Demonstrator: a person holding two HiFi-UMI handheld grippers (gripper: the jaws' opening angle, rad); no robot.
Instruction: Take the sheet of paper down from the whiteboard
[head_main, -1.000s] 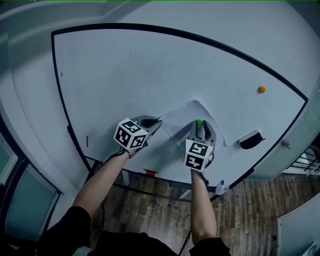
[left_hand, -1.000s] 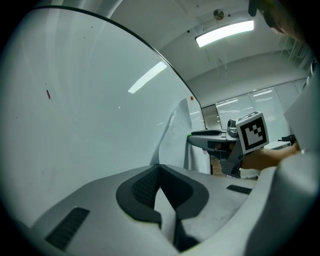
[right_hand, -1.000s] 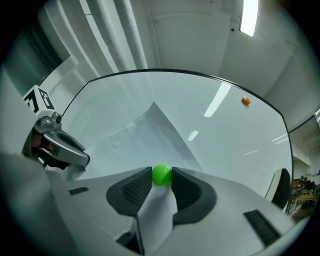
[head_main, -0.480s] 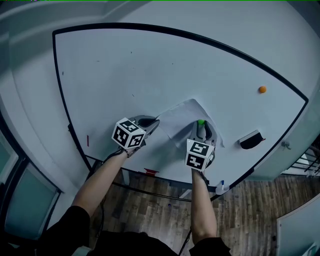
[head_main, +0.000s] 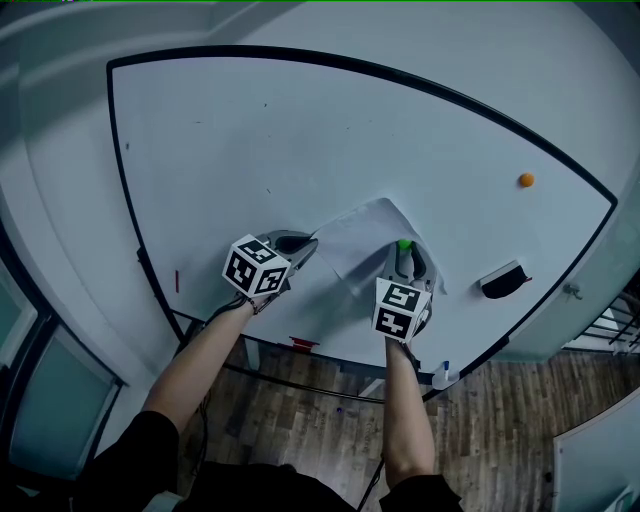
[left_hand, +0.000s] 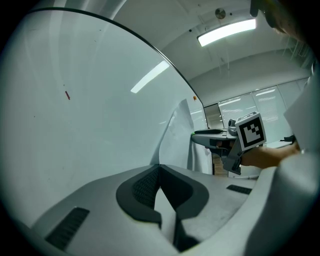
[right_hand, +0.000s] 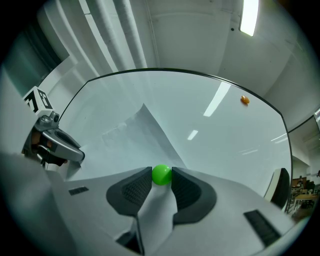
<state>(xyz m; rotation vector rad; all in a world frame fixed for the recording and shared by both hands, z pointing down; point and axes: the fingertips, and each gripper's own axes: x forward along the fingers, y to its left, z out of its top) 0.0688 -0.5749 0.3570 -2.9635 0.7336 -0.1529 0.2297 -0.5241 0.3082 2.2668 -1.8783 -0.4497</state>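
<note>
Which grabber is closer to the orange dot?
Right. The right gripper, shut on the green magnet, sits below and left of the orange magnet; the left gripper, pinching the sheet of paper, is farther left.

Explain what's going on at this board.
A person with a claw in each hand is working a paper off a whiteboard. The right claw is shut on the green magnet that pins the paper. The left claw pinches the paper's edge. The paper bows away from the board but is not yet down.
</note>
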